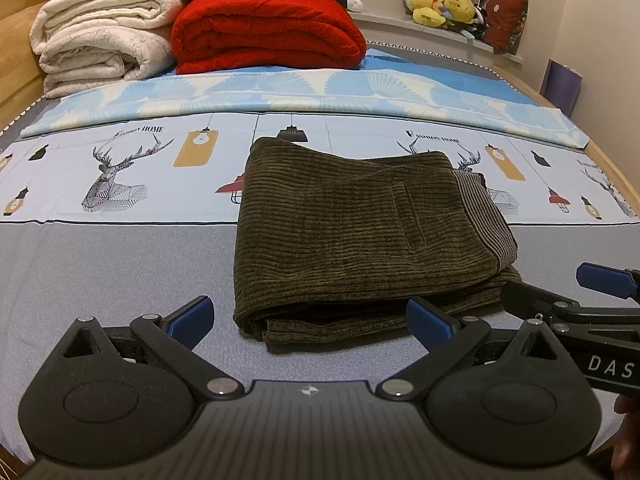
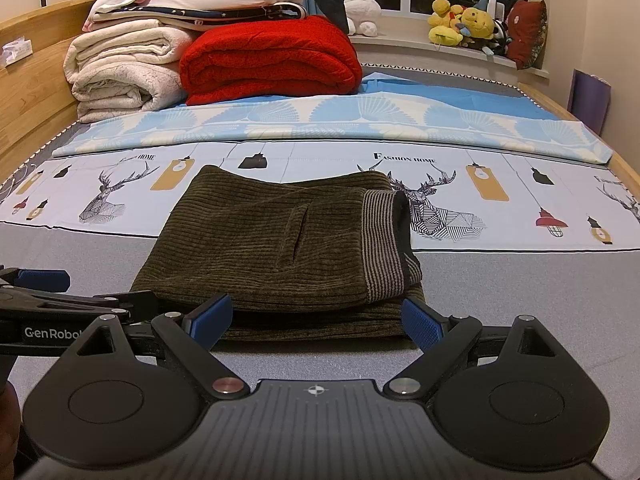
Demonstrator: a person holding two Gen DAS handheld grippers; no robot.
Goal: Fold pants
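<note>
Dark olive corduroy pants [image 1: 360, 236] lie folded in a compact rectangle on the bed, striped waistband lining showing at the right; they also show in the right wrist view [image 2: 280, 256]. My left gripper [image 1: 310, 322] is open and empty, just short of the fold's near edge. My right gripper [image 2: 316, 320] is open and empty, its blue pads [image 2: 420, 326] at the near edge of the pants. The right gripper's finger [image 1: 608, 280] shows at the right of the left wrist view; the left gripper's finger [image 2: 40, 280] shows at the left of the right wrist view.
A bed sheet [image 1: 120, 256] with deer and lamp prints covers the bed. A folded blue patterned cover [image 1: 304, 100] lies behind the pants. A red blanket [image 1: 268, 32] and white blankets [image 1: 104, 40] are stacked at the head. Plush toys [image 1: 444, 8] sit on the window sill.
</note>
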